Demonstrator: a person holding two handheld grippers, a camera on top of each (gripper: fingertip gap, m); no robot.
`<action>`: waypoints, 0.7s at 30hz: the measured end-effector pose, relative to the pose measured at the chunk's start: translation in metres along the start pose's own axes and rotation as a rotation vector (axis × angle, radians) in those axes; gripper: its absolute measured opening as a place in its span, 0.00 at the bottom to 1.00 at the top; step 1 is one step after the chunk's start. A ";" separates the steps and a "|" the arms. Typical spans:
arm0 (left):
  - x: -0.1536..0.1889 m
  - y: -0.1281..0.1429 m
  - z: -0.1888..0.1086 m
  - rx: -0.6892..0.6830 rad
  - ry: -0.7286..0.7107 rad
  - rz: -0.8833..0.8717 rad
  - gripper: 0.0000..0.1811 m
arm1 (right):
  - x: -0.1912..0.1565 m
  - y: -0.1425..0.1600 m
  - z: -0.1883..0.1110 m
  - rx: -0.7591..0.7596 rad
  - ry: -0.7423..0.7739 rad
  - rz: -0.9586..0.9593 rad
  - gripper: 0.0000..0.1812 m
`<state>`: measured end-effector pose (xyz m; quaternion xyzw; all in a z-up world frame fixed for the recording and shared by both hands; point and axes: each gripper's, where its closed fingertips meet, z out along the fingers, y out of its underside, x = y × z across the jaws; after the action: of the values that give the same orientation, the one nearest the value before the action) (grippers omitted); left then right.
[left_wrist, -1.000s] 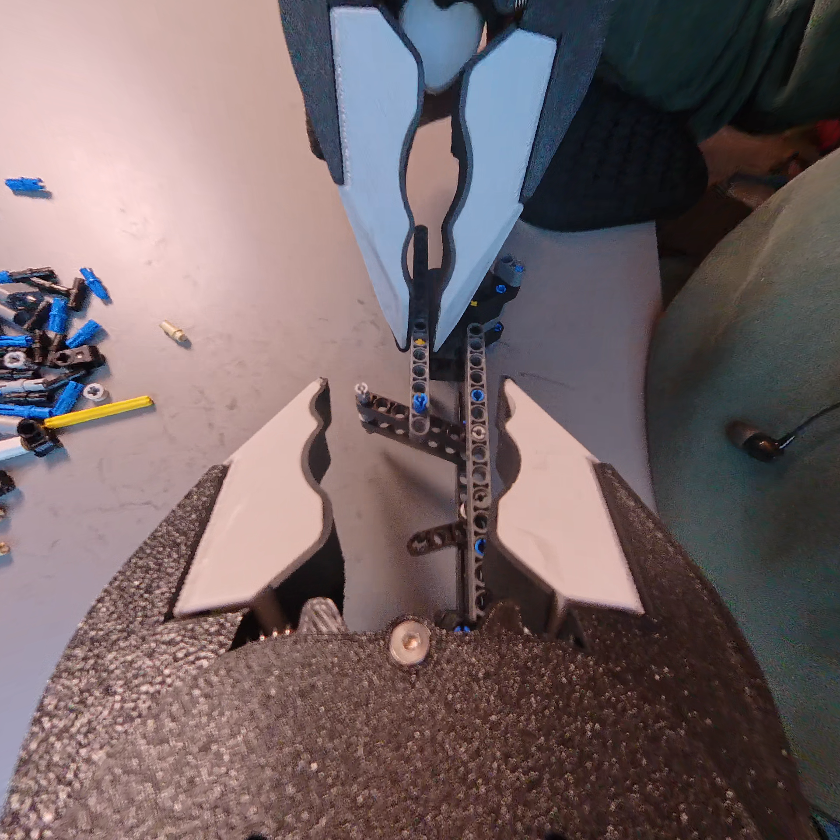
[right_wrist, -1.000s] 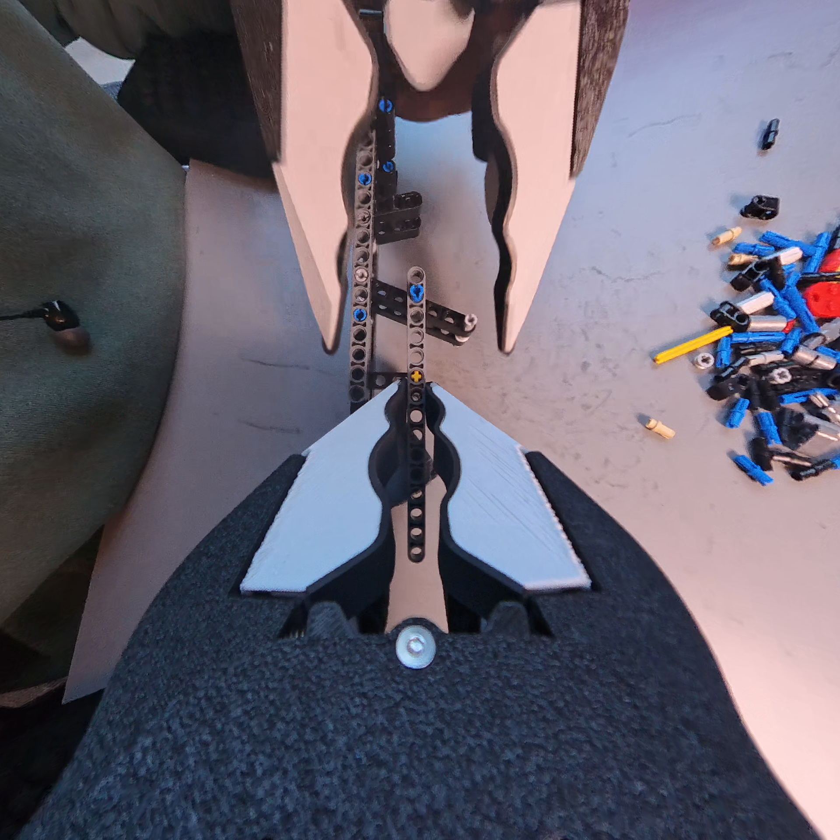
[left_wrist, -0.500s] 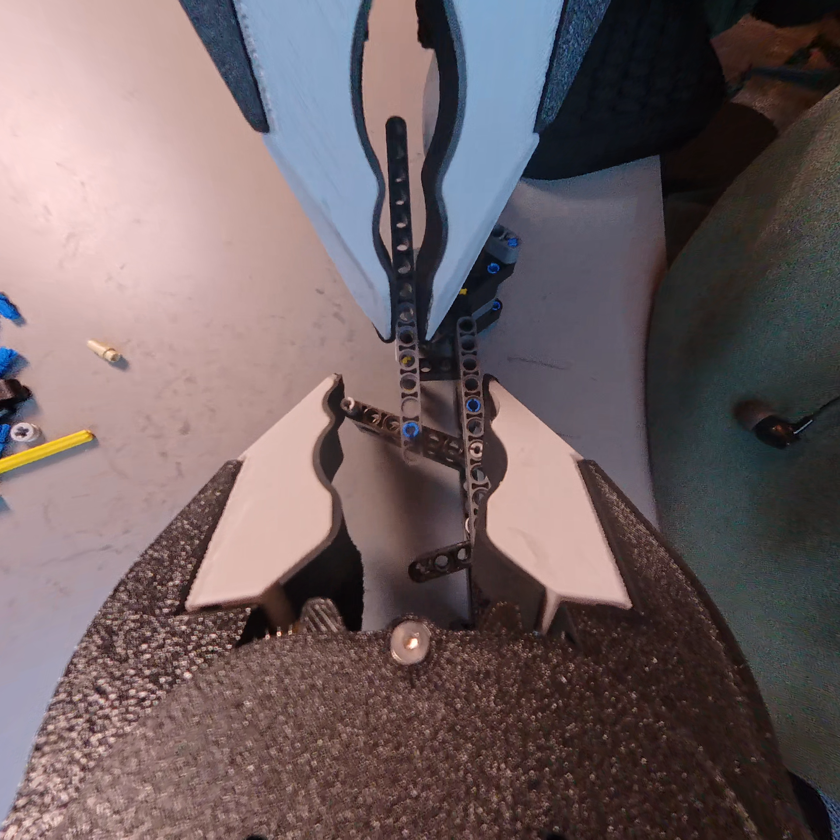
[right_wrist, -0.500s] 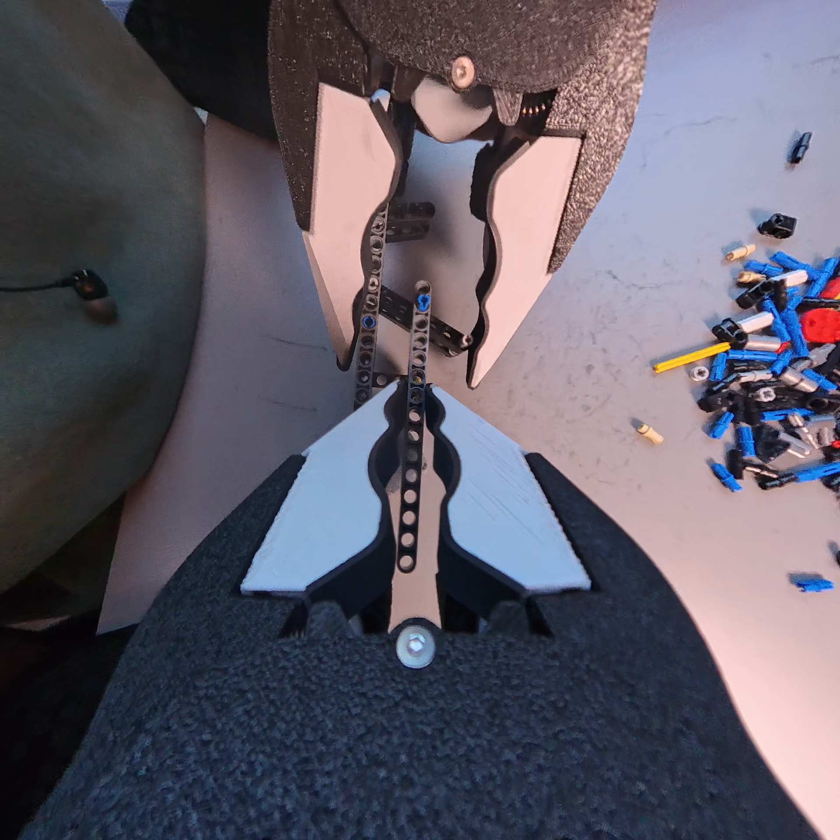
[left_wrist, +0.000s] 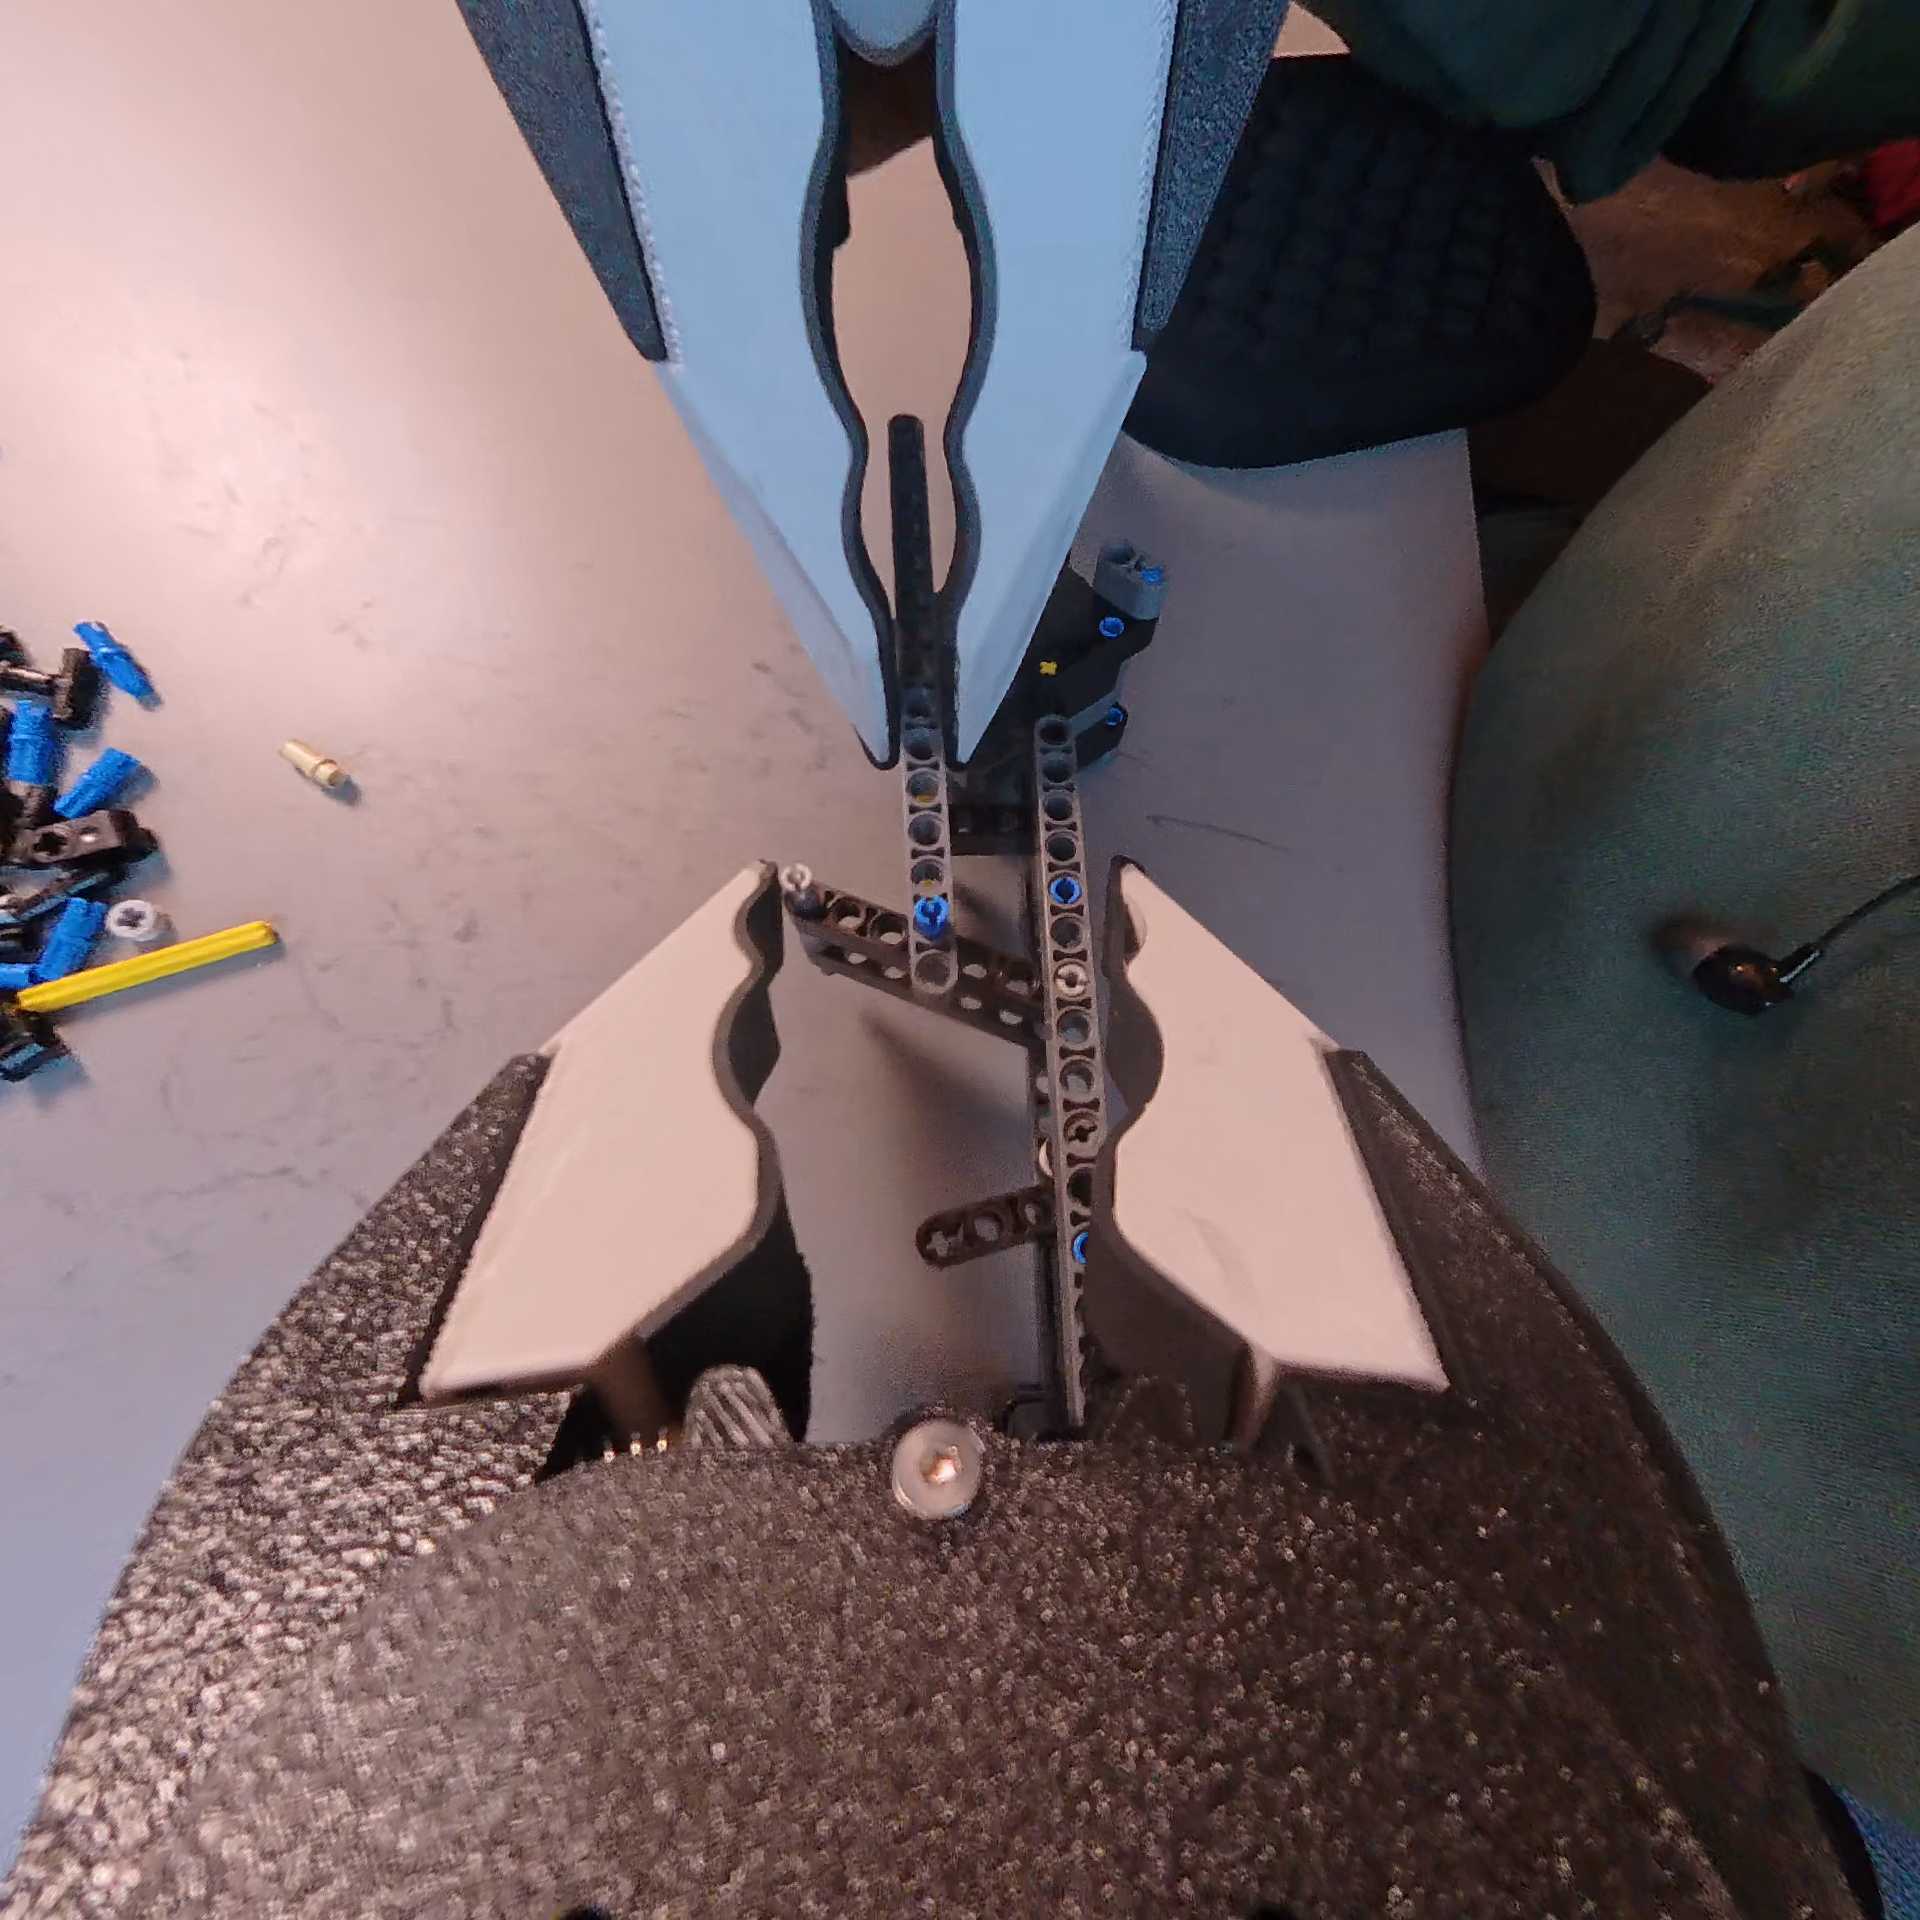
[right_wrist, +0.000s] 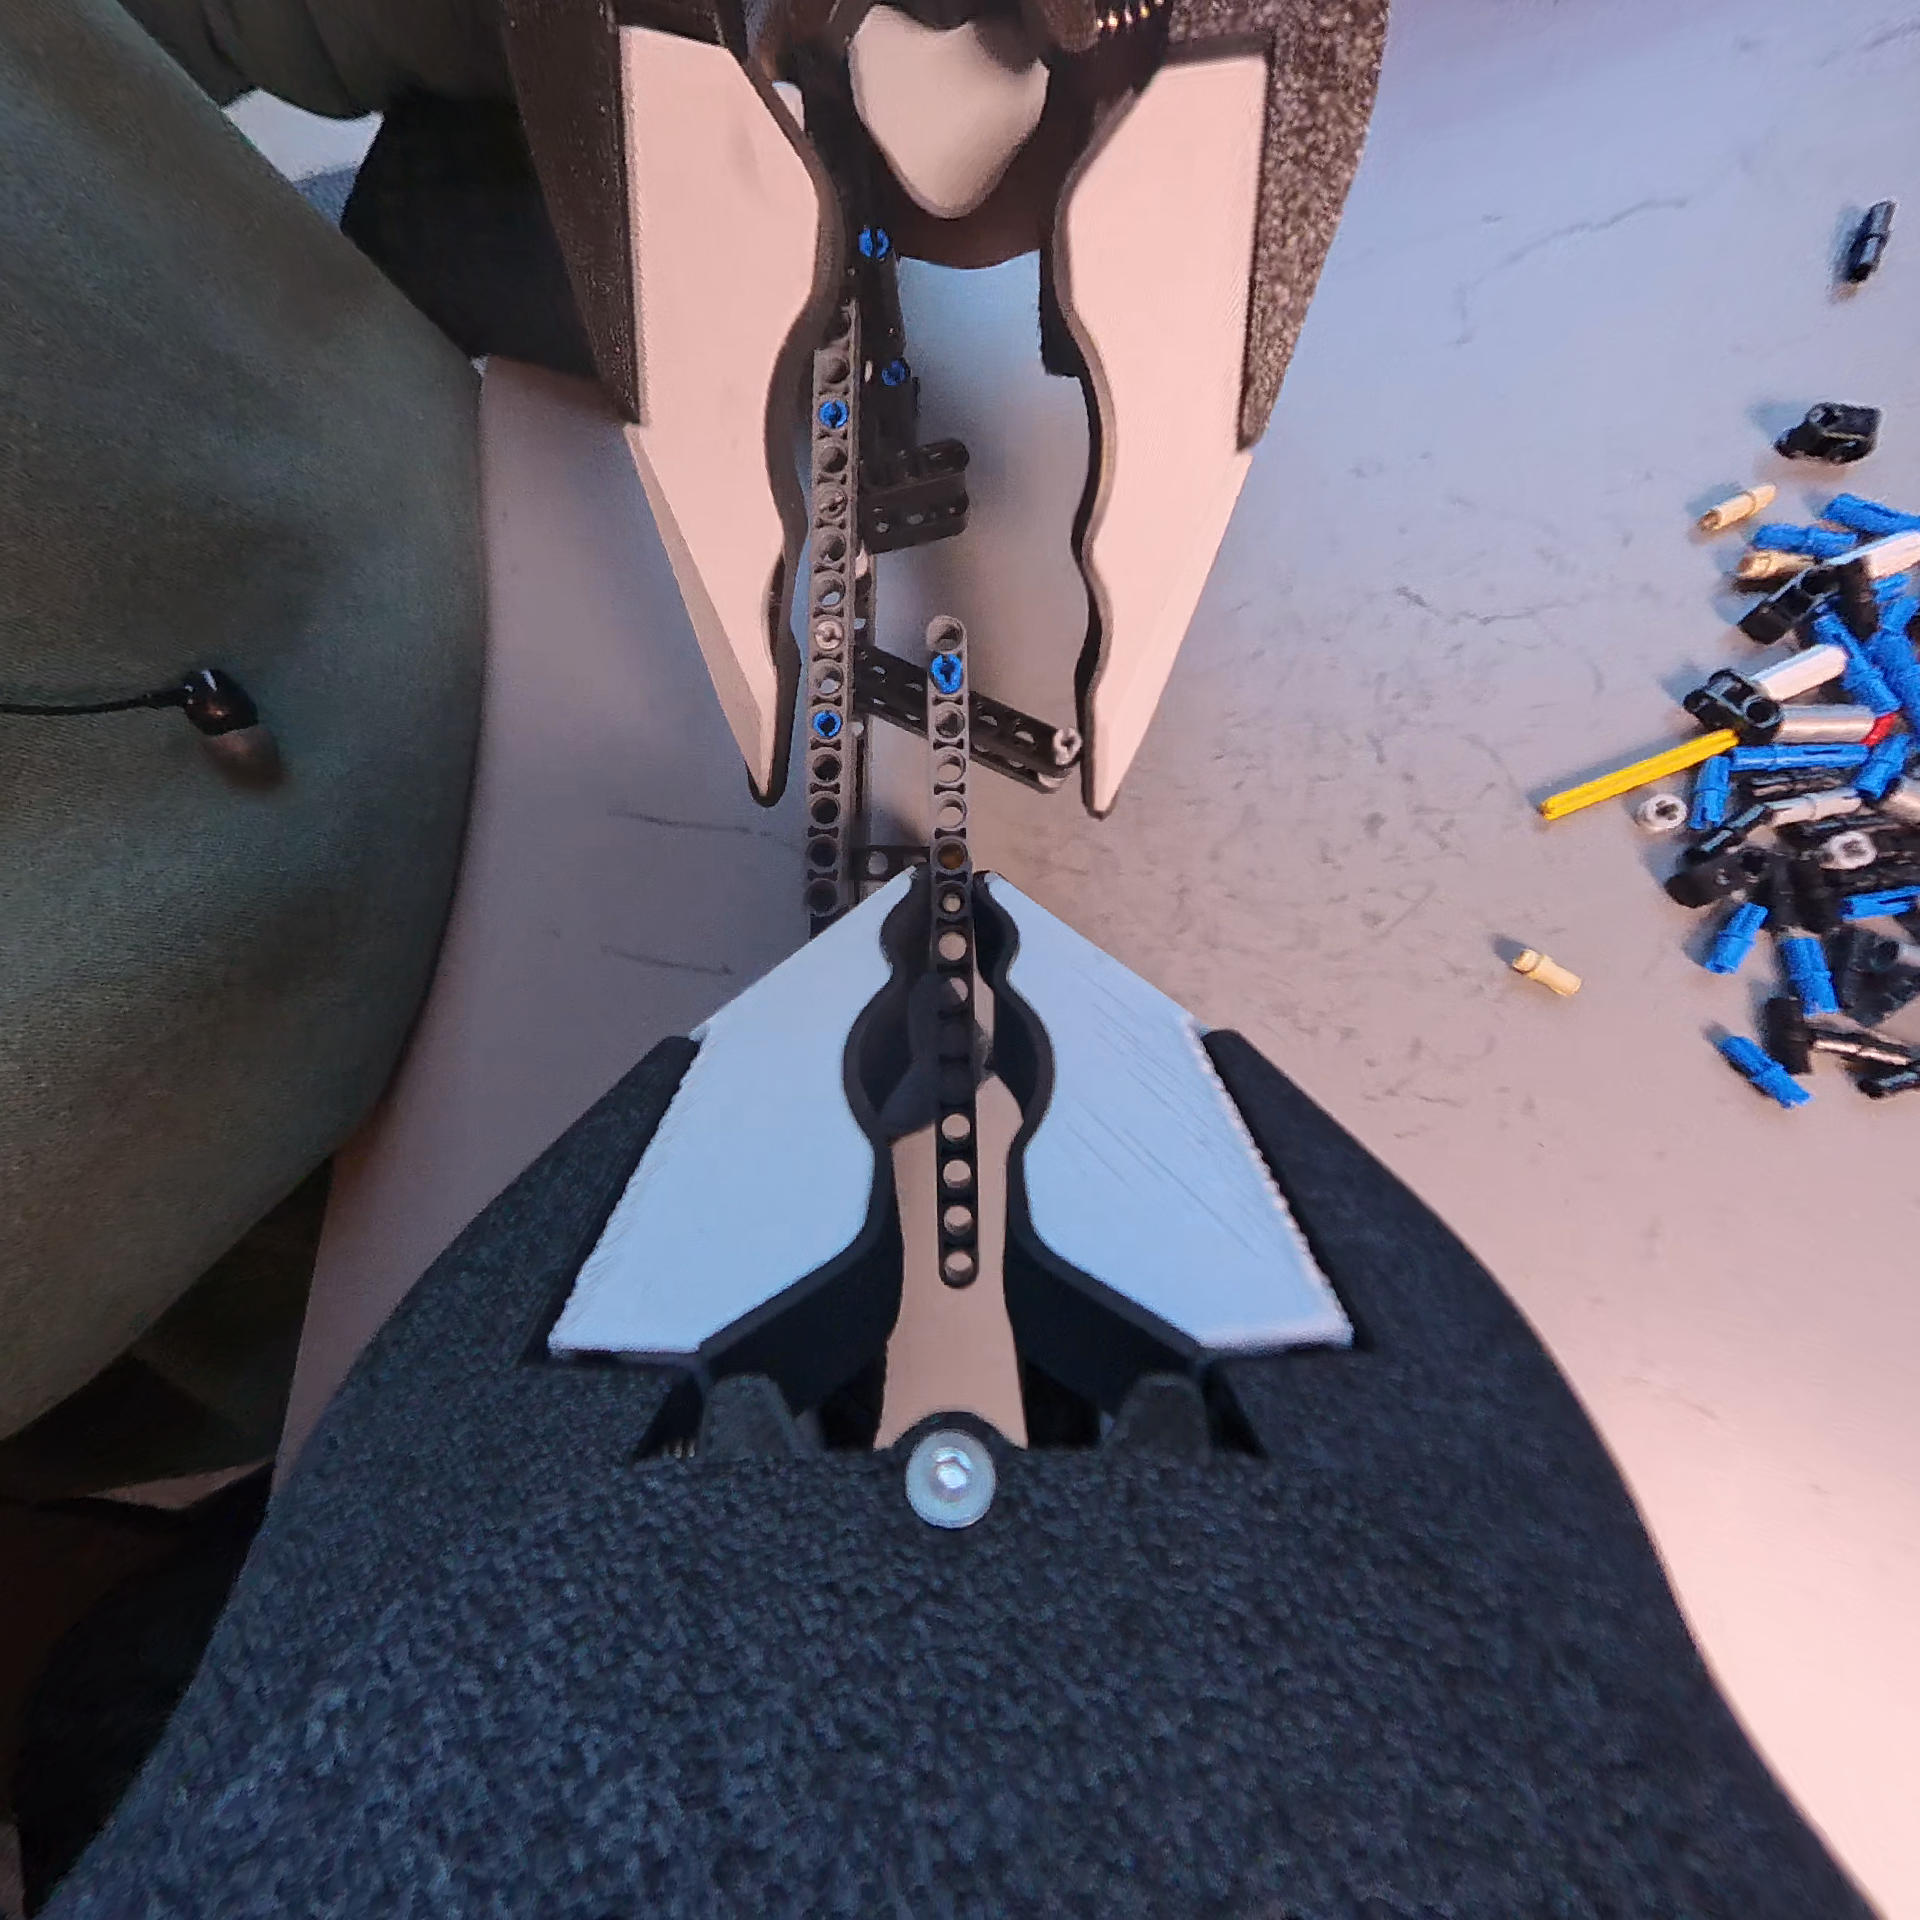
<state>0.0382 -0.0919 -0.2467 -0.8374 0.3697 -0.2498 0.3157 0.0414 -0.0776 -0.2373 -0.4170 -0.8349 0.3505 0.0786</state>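
Note:
My right gripper (right_wrist: 951, 878) is shut on a thin grey holed beam (right_wrist: 951, 748). The beam's far end carries a blue pin (right_wrist: 943, 668) and lies over a black cross beam (right_wrist: 997, 722). That cross beam belongs to a small beam assembly lying on the table. My left gripper (left_wrist: 940, 873) is open around the assembly. The assembly's long grey beam (left_wrist: 1065, 987) lies along the inside of its right finger. Its left fingertip sits by the cross beam's (left_wrist: 883, 935) pin end. In the left wrist view the right gripper (left_wrist: 925, 753) comes in from the top, shut on the held beam (left_wrist: 925, 821).
A pile of loose blue and black parts (right_wrist: 1818, 790) lies to one side, with a yellow axle (left_wrist: 145, 966) and a tan pin (left_wrist: 317, 764) nearby. Green cloth (left_wrist: 1714, 935) with a black earbud (left_wrist: 1735, 977) lies past the grey table's edge (left_wrist: 1455, 831).
Half a second ago the two grippers were closer together. They have drawn back to about where they stood a second ago. Right stays shut on the beam and left stays open.

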 end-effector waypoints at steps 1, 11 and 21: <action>0.000 0.000 0.001 0.002 -0.001 0.000 0.33 | -0.001 -0.001 0.000 -0.012 0.010 -0.023 0.04; 0.000 0.001 0.001 -0.012 -0.031 0.008 0.32 | 0.000 -0.021 0.015 0.013 0.016 -0.059 0.03; -0.003 0.010 0.005 -0.051 -0.012 -0.047 0.26 | 0.014 -0.040 -0.037 0.226 0.079 0.029 0.03</action>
<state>0.0350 -0.0926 -0.2575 -0.8550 0.3544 -0.2424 0.2908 0.0222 -0.0637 -0.1856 -0.4312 -0.7801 0.4267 0.1529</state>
